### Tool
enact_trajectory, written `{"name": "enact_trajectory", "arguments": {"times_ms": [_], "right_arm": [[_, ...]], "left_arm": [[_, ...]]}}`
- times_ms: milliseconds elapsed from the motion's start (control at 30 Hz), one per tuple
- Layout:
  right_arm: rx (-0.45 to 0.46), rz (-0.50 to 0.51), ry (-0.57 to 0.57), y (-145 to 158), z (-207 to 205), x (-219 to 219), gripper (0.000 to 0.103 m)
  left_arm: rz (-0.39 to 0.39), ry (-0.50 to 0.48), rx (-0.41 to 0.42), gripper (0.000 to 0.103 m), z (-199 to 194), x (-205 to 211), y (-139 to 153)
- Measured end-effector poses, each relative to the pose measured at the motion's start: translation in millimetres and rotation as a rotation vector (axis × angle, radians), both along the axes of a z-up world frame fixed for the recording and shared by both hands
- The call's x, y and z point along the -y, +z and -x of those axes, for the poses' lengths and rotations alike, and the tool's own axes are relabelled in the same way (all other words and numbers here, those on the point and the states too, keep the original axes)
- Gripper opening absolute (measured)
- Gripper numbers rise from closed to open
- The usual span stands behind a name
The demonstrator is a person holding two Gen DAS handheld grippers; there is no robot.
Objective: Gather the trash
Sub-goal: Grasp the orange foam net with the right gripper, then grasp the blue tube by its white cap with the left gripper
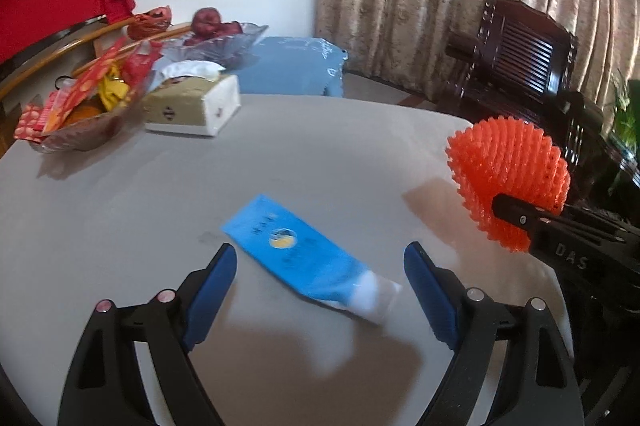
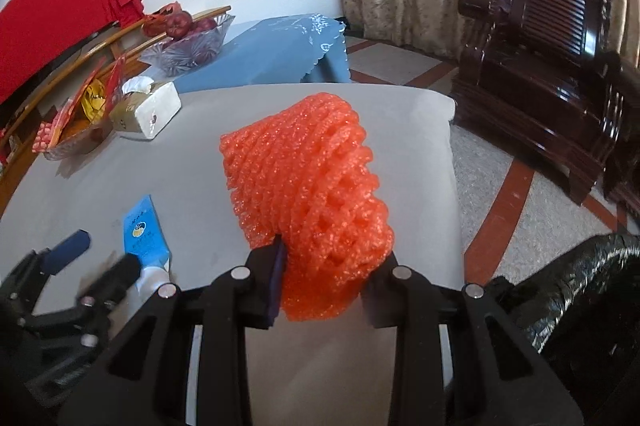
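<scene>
The left gripper has a matte black frame of curved struts with long cut-out slots. Its two fingers are faced with dark blue ribbed pads. Four round silver pins, two of them tinted pink, sit at the pivots in the lower part of the frame. The right gripper is built alike: black angular links, slotted openings, four silver round pins across the lower middle of its own view, and a dark blue pad on the inner face of one finger. Seen at the right edge of the left wrist view, its black side carries the raised letters "DAS" and a small screw.
</scene>
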State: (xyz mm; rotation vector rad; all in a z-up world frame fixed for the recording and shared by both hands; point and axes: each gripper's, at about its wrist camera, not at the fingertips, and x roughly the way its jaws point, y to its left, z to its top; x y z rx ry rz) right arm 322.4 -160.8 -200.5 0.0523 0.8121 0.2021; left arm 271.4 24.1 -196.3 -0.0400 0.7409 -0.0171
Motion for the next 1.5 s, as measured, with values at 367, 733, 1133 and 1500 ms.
{"name": "enact_trajectory", "arguments": {"times_ms": [367, 733, 1133, 1500], "right_arm": [[0.008, 0.000, 0.024, -1, 5, -8, 0.030], [0.000, -0.011, 0.045, -4, 7, -25, 0.030], [0.001, -0.013, 0.041, 0, 12, -24, 0.031], [0.008, -0.030, 0.040, 8, 29, -25, 0.031]], "left_arm": [[-0.033, 0.058, -0.096, 0.084, -6, -2, -19], [0.007, 0.137, -0.114, 0.084, 24, -60, -20], [-0.002, -0.023, -0.162, 0.079, -12, -36, -28], [0.027, -0.010, -0.102, 0.035, 5, -32, -14]]}}
